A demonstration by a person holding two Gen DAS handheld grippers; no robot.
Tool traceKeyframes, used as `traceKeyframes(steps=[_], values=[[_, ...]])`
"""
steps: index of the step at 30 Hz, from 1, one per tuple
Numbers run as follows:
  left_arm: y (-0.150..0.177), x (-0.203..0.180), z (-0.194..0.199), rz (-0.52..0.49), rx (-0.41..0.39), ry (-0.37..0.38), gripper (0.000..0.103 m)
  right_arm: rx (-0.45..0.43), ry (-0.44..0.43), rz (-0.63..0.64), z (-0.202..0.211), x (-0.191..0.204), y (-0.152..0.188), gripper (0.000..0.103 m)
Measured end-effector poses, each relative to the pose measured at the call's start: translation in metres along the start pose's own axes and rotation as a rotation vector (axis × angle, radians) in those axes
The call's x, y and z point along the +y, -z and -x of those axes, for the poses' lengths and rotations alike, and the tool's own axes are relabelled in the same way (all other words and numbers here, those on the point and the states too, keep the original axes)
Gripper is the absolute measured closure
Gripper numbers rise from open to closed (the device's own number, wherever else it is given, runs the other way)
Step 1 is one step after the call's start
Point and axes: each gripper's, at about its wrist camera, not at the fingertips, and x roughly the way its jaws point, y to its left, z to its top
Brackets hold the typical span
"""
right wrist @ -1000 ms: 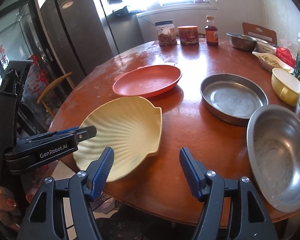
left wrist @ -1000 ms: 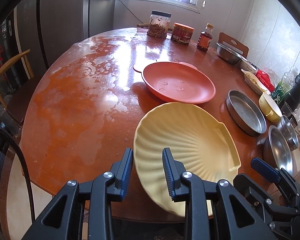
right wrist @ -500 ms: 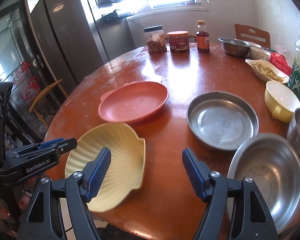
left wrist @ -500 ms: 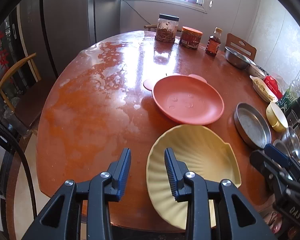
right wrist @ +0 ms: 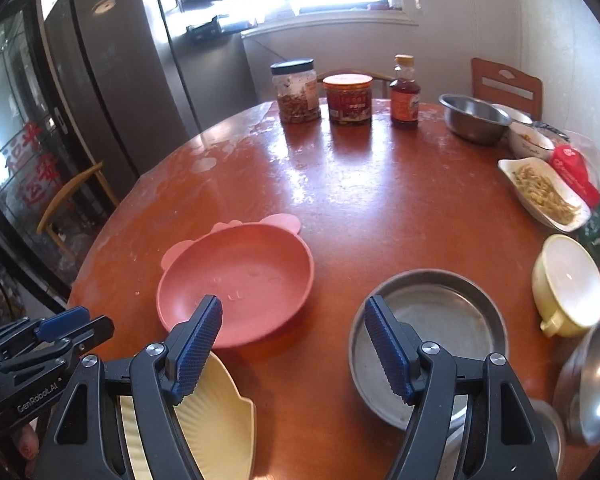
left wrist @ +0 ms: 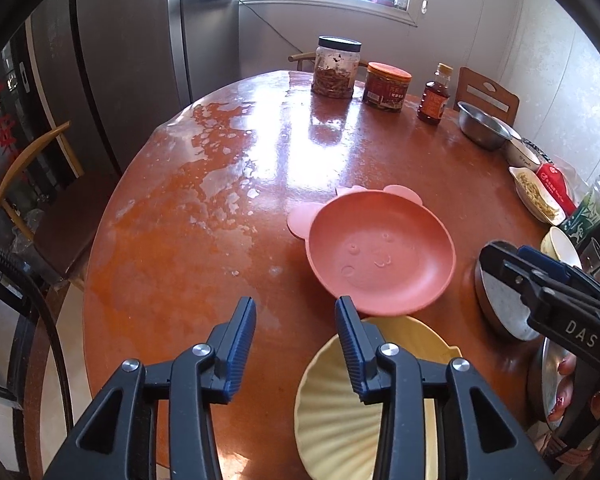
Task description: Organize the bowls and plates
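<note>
The yellow shell plate lies at the near edge of my table, empty. Just beyond it sits the pink plate; right of that, the round steel pan. My left gripper hangs beside the shell plate's rim, jaws opening, nothing between them. My right gripper gapes wide, empty.

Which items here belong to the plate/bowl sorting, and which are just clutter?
Job:
pink plate
yellow shell plate
round metal pan
yellow bowl
steel bowl

Clutter:
black-lidded jar
red-lidded jar
sauce bottle
red packet
</note>
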Motion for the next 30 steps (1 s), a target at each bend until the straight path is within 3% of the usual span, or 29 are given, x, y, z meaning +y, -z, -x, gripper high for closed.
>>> traceKeyframes(steps=[10,21,30], values=[[-0.024,0.0,-0.02,-0.005,0.043,-0.014,0.059,0.046,0.004,-0.034,-0.036,-0.001,-0.026,0.028],[-0.036,-0.003,-0.051,0.01,0.085,0.036,0.056,0.086,0.043,-0.004,-0.061,-0.003,-0.026,0.028],[-0.032,-0.001,-0.078,0.014,0.158,0.008,0.054,0.086,0.04,0.019,-0.07,-0.001,-0.023,0.03]])
